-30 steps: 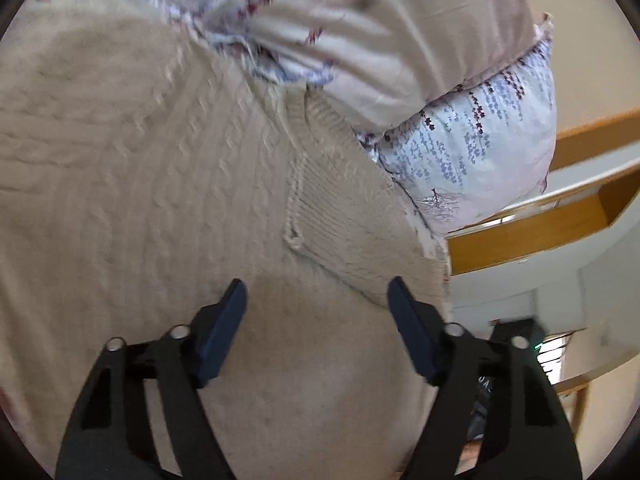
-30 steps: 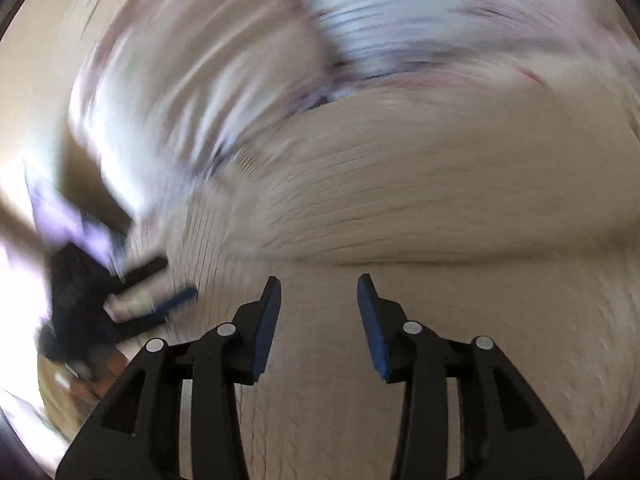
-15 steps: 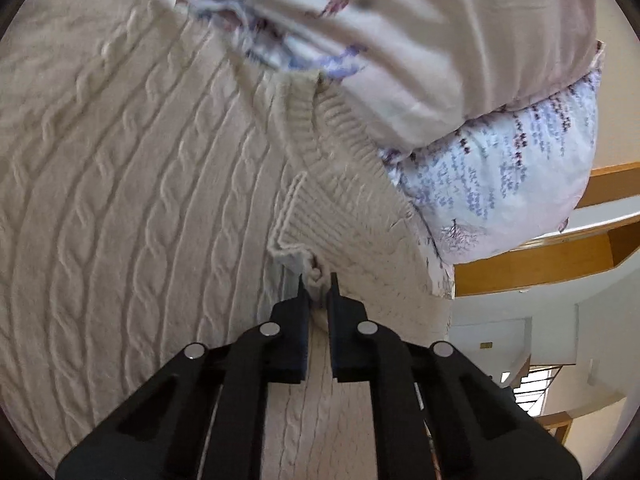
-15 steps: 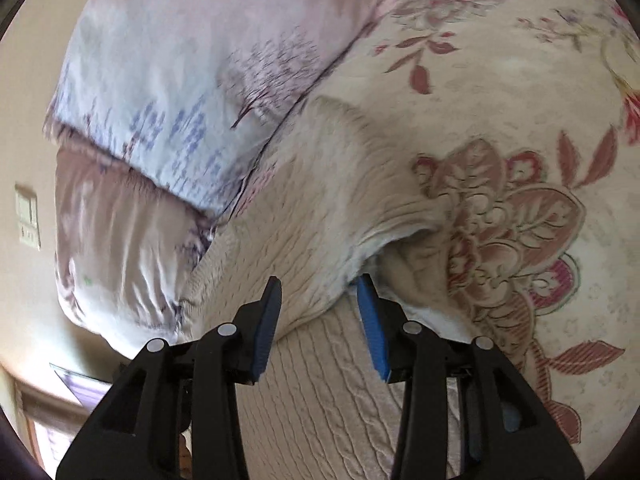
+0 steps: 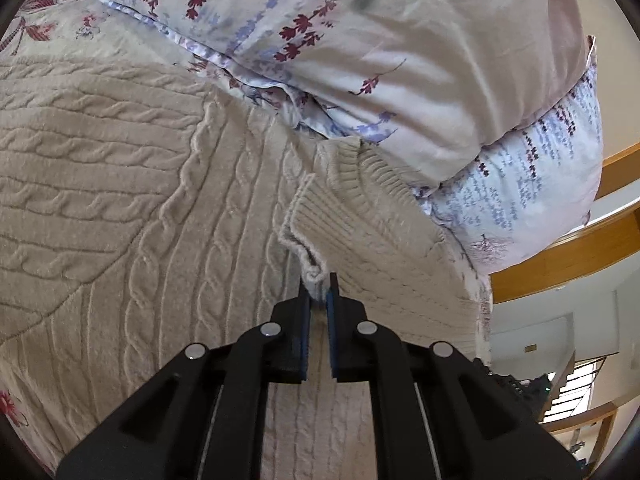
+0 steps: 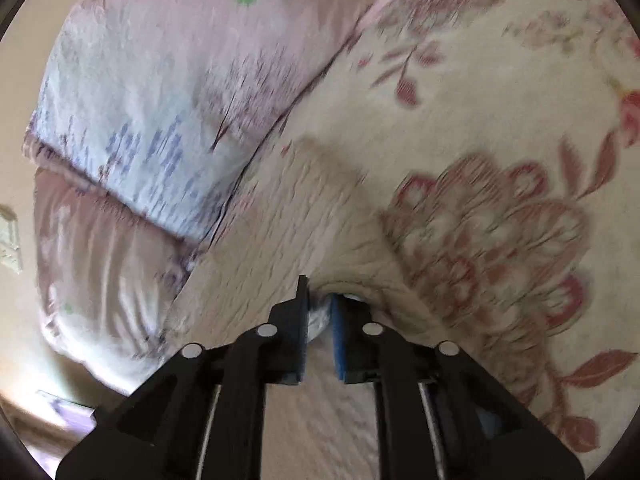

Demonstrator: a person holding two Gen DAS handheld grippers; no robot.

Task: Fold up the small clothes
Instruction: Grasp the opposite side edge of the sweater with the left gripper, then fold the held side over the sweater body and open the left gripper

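Bed (image 6: 520, 92), cream cover with red floral print. On it: beige cable-knit sweater (image 5: 132, 216), spread flat; two stacked floral pillows (image 5: 400, 52) against the sweater's far edge.

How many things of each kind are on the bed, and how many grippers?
Cable-knit sweater: 1
Floral pillows, one pink, one light blue: 2
Grippers, left gripper and right gripper, each shut on the sweater: 2
Total: 5

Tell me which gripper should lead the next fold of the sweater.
Left, probably. The left gripper is shut on the sweater's ribbed hem corner, sharply seen. The right gripper also pinches knit, but its view is blurred.
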